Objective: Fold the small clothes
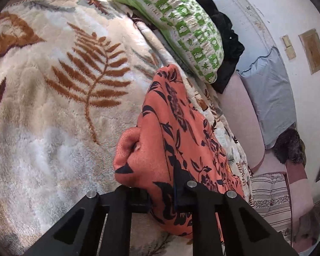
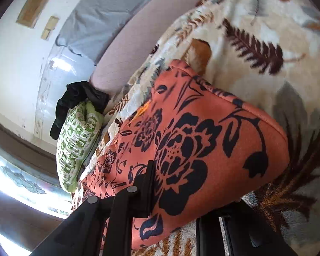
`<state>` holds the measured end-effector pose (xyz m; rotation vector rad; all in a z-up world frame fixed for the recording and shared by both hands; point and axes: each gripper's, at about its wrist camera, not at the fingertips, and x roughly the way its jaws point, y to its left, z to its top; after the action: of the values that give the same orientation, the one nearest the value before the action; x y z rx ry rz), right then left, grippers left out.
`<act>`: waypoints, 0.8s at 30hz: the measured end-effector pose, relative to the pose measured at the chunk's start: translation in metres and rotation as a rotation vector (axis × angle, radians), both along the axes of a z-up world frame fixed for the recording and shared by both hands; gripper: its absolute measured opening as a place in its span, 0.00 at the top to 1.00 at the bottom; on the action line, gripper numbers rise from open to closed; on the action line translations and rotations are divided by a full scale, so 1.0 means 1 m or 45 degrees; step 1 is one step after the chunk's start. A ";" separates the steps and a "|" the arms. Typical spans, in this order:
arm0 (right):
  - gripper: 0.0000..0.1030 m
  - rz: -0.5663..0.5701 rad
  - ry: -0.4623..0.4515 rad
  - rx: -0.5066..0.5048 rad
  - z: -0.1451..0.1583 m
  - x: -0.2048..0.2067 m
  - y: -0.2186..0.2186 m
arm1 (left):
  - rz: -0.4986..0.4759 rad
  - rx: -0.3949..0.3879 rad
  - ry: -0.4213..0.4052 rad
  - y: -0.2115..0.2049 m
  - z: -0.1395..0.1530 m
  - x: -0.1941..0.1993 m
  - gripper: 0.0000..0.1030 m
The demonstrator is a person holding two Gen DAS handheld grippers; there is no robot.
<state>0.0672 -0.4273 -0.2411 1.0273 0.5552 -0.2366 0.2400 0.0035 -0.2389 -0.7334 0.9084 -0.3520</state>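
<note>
Fern-patterned fleece blanket (image 1: pixel 59 89) covered the bed, with a green-checked pillow (image 1: pixel 181 27) and a black garment (image 1: pixel 226 49) at its far edge. On it lay the orange floral cloth (image 2: pixel 202 140), lifted at two spots: the left gripper (image 1: pixel 163 198) pinched one bunched edge, and the right gripper (image 2: pixel 177 209) clamped another, fabric draped over its fingers.
</note>
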 end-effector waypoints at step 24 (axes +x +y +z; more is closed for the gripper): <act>0.16 0.015 -0.006 0.358 -0.014 -0.100 -0.023 | 0.023 -0.194 0.143 0.044 -0.010 -0.058 0.27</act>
<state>-0.0333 -0.4499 -0.2554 1.2960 0.6014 -0.1476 0.1816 0.0475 -0.2490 -0.9078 0.9875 -0.3702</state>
